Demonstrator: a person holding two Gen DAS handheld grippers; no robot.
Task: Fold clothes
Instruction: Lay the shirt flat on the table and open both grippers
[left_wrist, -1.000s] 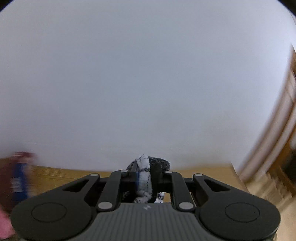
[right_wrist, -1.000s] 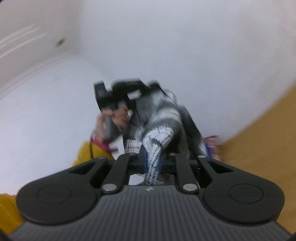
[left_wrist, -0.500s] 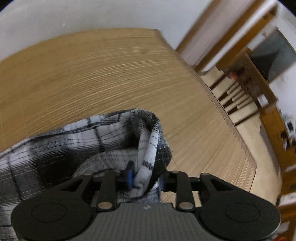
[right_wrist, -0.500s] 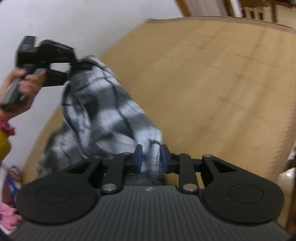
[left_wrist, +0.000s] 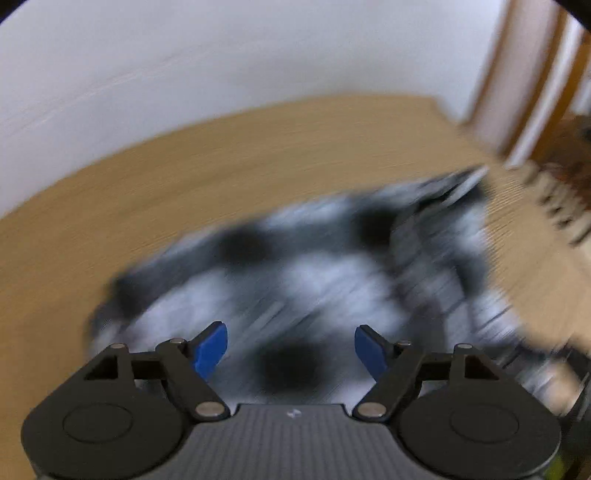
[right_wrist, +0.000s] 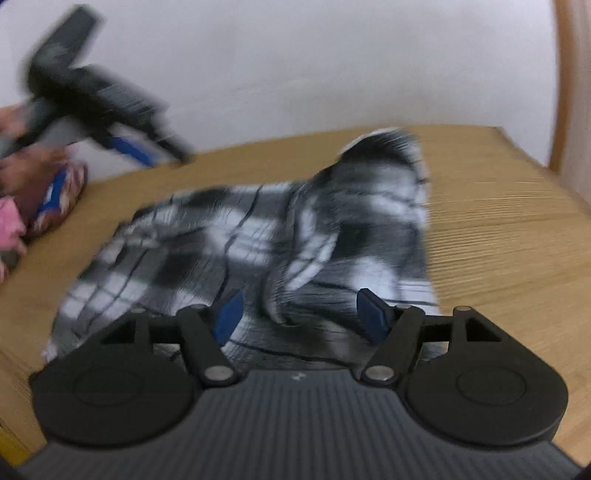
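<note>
Both grippers have let go: a second ago each was pinched on a bunched edge of the black-and-white plaid shirt (right_wrist: 280, 236) and carrying it through the air, and now the left gripper (left_wrist: 291, 347) and the right gripper (right_wrist: 300, 310) have their blue pads spread wide and still parting, with nothing pressed between them. That means the garment has been thrown out onto the wooden tabletop (right_wrist: 498, 206) and released, so the spreading step looks finished and the actual folding has yet to start. The cloth lies on the wood just ahead of and beneath the right gripper's open jaws, running away to the left as a fairly flat sheet, while on the right a thick rumpled ridge rises toward a dark collar-like end at the far side. In the left wrist view the same fabric fills the space under and beyond the pads, but that picture is badly smeared, so whether it is a shirt or some other plaid garment I can only guess. From the right wrist view the left gripper hangs above the far left edge of the table, well clear of the cloth, near a pile of pink and patterned clothes (right_wrist: 44, 199) waiting at the side.
</note>
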